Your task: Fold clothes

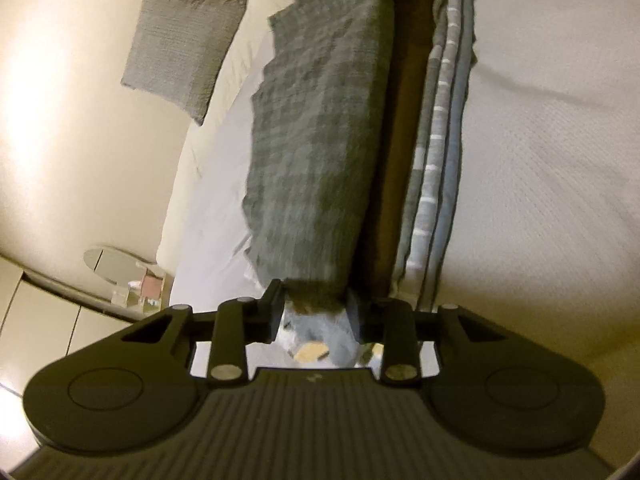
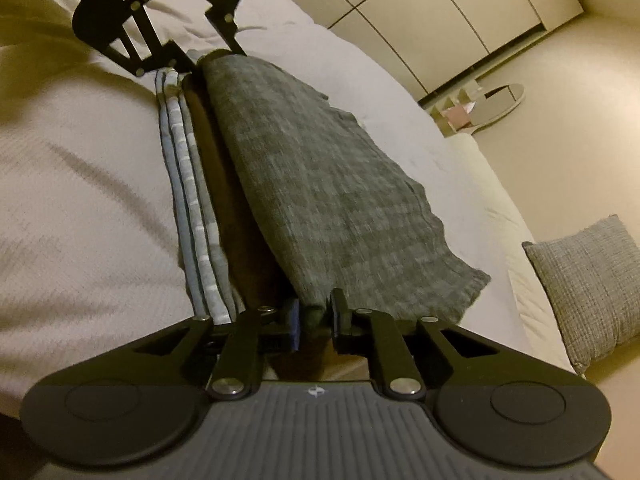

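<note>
Left gripper (image 1: pixel 314 312), nearest in the left wrist view: tongs pinching the near end of the grey garment (image 1: pixel 320 140), bunched cloth showing between the pads. Right gripper (image 2: pixel 314 314), near in the right wrist view: tongs likewise clamped on the opposite end of the same garment.

Garment hangs stretched between the 2 grippers as a taut ridge over the white bed (image 1: pixel 540 160), its loose grey panel draping off 1 side onto the cover. Along the other side of the ridge: a brown layer (image 1: pixel 404 140), then a blue striped cloth (image 1: pixel 444 120); whether these are separate pieces, cannot tell.

Step in hand, by my reading: mid-fold, carrying a doubled edge across. Next move calls for both grippers travelling together, level, keeping tension, then lowering the ridge so the edges meet before letting go.

Long axis runs straight from gripper to gripper, near to far in each view. Grey cushion (image 1: pixel 180 48) lies on the floor beside the bed, well apart.
</note>
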Motion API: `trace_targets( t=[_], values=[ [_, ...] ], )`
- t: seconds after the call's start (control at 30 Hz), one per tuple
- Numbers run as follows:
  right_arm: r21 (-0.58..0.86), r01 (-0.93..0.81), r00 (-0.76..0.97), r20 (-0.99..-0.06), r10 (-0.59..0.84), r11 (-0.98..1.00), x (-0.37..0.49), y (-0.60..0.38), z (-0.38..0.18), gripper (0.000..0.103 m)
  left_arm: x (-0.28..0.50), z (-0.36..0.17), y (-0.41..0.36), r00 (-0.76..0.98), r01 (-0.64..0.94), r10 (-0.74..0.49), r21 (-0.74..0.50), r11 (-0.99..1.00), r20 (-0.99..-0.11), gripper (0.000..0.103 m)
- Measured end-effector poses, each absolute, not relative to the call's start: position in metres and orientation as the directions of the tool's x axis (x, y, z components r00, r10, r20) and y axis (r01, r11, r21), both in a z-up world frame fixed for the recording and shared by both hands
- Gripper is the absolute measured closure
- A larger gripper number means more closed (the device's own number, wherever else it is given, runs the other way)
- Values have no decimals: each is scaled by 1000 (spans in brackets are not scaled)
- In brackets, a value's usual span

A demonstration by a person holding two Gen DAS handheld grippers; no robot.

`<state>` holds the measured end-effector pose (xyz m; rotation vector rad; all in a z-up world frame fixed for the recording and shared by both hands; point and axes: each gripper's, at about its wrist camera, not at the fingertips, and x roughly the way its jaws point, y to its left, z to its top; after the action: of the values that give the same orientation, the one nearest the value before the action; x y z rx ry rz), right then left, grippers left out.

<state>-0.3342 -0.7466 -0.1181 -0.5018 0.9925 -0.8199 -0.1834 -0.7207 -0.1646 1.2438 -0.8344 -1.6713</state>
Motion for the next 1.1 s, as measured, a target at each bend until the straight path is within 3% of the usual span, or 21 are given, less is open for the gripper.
trace_targets(
  t=[0.2,0.4,0.67,0.87,1.1],
  values=[
    [-652,464,267,-542,-796,600,-363,-733,-108,85,-163,-144,-702,-108,361,-924,852,-380,-367,73],
    [-494,607,359,-528,-770,622,-366,-726,-82,85,-170,-116,-718,-123,477,-931,803,-359,-344,73],
    [-279,707,472,-499,-727,650,-325,-756,-73,85,-192,-129,-753,-157,573,-896,700,-426,-416,79],
    [-288,682,453,-555,-697,672,-329,-760,-91,84,-189,-122,-742,-162,571,-900,705,-420,-404,78],
    [-314,752,411,-463,-785,579,-362,-777,-59,80,-219,-99,-746,-248,606,-885,650,-459,-394,70]
  ],
)
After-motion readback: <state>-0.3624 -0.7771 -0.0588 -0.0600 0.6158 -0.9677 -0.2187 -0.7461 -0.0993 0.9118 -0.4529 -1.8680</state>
